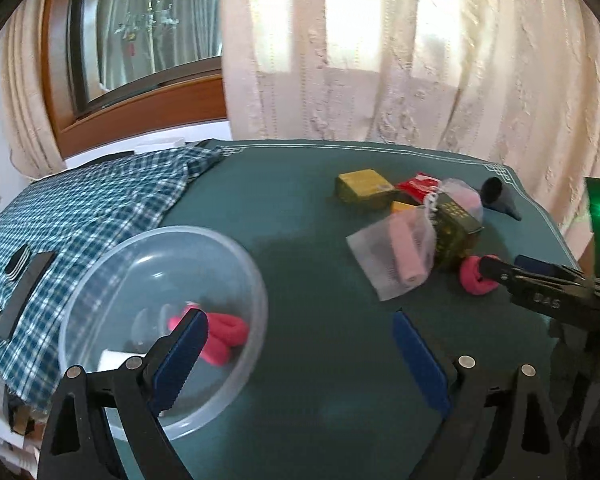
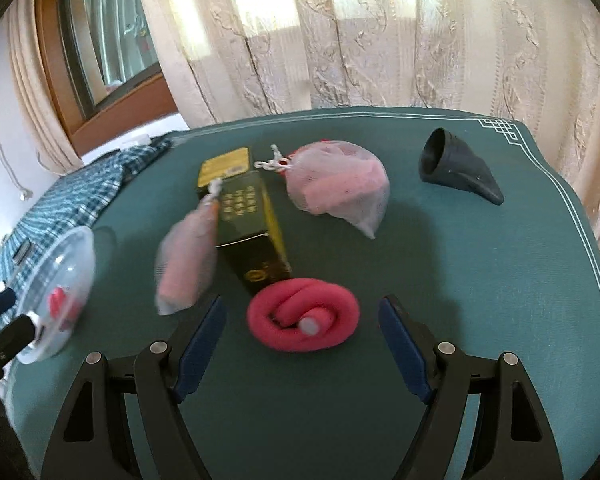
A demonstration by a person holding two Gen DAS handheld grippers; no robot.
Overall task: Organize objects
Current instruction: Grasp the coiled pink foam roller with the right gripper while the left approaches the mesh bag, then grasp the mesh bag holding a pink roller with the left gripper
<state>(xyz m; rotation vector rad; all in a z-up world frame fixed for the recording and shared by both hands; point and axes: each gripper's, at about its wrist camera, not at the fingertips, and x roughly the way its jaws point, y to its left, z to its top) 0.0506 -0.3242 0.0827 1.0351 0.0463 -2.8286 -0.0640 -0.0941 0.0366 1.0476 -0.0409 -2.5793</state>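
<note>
A clear plastic bowl [image 1: 100, 276] sits at the left of the green table and holds a pink foam curler [image 1: 224, 338]. My left gripper [image 1: 300, 356] is open over the bowl's right rim, nothing between its fingers. A second coiled pink foam curler [image 2: 304, 320] lies on the green cloth, just ahead of my right gripper [image 2: 302, 344], which is open and not touching it. In the left wrist view the same curler [image 1: 476, 278] sits at the tip of the right gripper [image 1: 512, 272]. Behind it lie a dark green box [image 2: 252, 224] and two mesh pouches [image 2: 188, 256] [image 2: 340, 188].
A dark cone-shaped holder [image 2: 456, 168] lies at the back right. A yellow-topped box [image 1: 364, 186] and a red packet [image 1: 418, 186] sit behind the pouches. A checked cloth [image 1: 80, 208] with a remote [image 1: 24, 294] covers the left. Curtains hang behind the table's far edge.
</note>
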